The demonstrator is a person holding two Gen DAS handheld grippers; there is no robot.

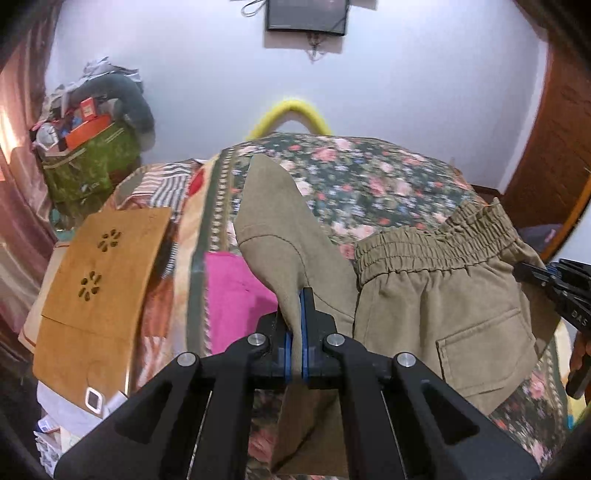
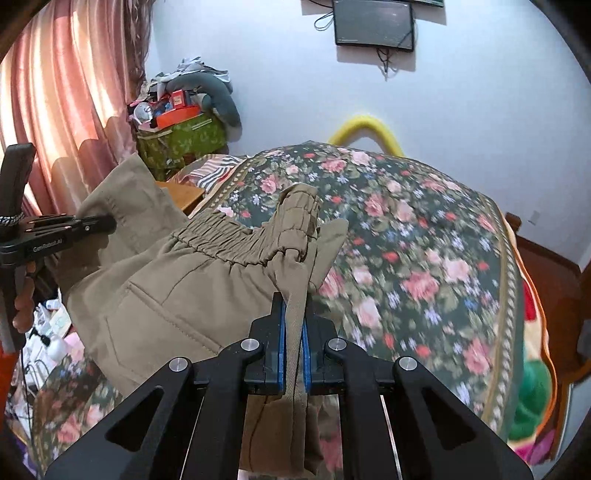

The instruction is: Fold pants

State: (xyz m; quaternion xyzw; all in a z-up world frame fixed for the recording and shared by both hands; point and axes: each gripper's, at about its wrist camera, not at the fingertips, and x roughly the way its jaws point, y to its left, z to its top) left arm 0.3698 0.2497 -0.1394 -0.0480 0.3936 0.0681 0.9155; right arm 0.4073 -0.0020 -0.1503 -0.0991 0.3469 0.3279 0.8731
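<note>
Khaki pants (image 1: 436, 317) with an elastic waistband (image 1: 424, 243) hang in the air above a floral bedspread (image 1: 362, 177). My left gripper (image 1: 297, 325) is shut on a leg end of the pants. My right gripper (image 2: 294, 332) is shut on a fold of the pants (image 2: 177, 291) near the waistband (image 2: 236, 236). The right gripper also shows at the right edge of the left wrist view (image 1: 532, 273); the left gripper shows at the left of the right wrist view (image 2: 107, 223).
The bedspread (image 2: 424, 258) covers the bed. A brown perforated board (image 1: 99, 295) and pink cloth (image 1: 236, 295) lie at the left. A green bag (image 2: 181, 140) with clutter stands by the pink curtain (image 2: 66, 103). A screen (image 2: 373, 24) hangs on the wall.
</note>
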